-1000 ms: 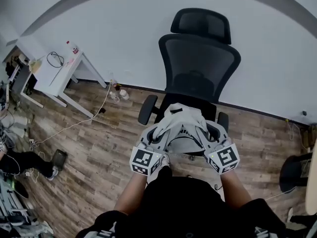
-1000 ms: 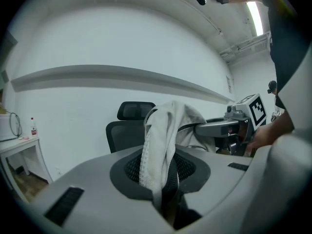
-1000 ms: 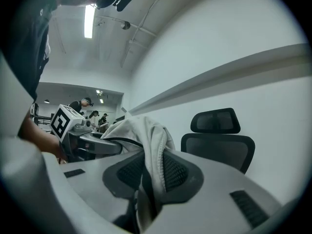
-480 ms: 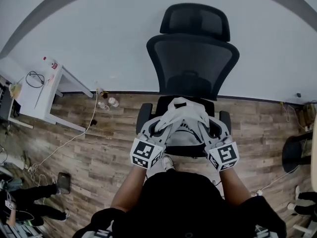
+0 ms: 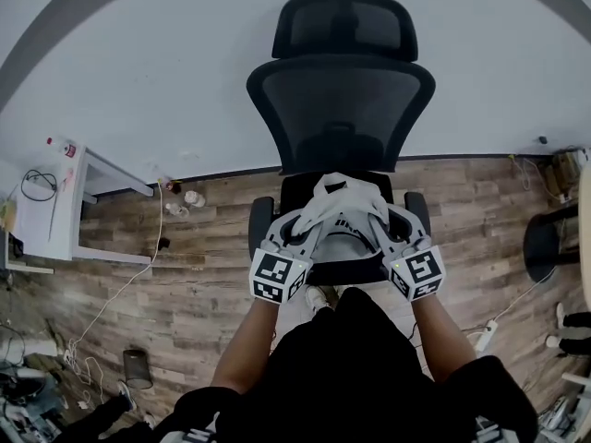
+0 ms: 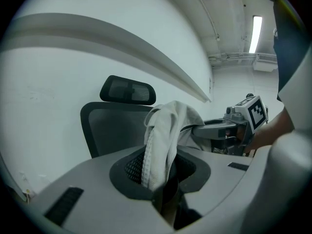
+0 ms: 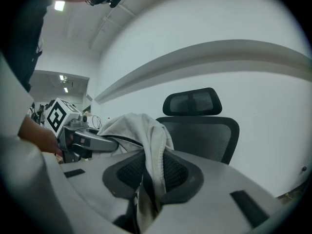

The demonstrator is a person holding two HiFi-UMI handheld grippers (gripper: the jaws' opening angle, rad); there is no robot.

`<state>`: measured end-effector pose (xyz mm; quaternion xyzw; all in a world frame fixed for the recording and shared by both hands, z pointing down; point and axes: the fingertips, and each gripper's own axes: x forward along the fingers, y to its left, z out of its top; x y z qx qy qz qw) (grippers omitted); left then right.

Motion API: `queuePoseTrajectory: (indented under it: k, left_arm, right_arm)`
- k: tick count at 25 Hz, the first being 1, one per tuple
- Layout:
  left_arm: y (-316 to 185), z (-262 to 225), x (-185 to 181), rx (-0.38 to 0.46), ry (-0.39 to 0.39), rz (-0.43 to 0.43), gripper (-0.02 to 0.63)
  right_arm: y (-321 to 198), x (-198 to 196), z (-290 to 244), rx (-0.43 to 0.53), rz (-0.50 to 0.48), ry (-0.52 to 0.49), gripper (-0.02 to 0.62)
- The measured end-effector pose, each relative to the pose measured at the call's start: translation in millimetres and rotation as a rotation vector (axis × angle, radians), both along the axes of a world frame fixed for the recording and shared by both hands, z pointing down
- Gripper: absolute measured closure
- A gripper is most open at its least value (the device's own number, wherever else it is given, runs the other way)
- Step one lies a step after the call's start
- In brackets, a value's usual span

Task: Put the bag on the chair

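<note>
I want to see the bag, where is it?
In the middle of the head view, the bag is held between the left gripper and the right gripper, over the seat of the chair.

Soft off-white cloth bag, black mesh-backed chair — matt, wood-grain plank floor

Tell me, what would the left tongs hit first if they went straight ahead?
The left tongs, gripping the white bag, would likely meet the chair's mesh backrest first; depth is unclear.
</note>
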<state>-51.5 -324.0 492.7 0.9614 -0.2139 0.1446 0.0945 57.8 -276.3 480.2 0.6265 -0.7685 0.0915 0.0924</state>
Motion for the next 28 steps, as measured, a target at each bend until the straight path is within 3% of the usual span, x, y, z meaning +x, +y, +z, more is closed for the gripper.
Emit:
queuePoseTrajectory:
  k: [7, 24, 28]
  left_arm:
    - [-17, 26, 23, -0.034, -0.037, 0.022, 0.509]
    - [-71, 111, 96, -0.154, -0.182, 0.073, 0.505]
    - [-86, 122, 108, -0.175, -0.186, 0.074, 0.502]
  right_arm:
    - [-13, 21, 27, -0.055, 0.041, -0.035, 0.500]
    - [-67, 92, 110, -0.195, 0.027, -0.049, 0.494]
    - [-80, 104, 122, -0.194, 0.029, -0.058, 0.492]
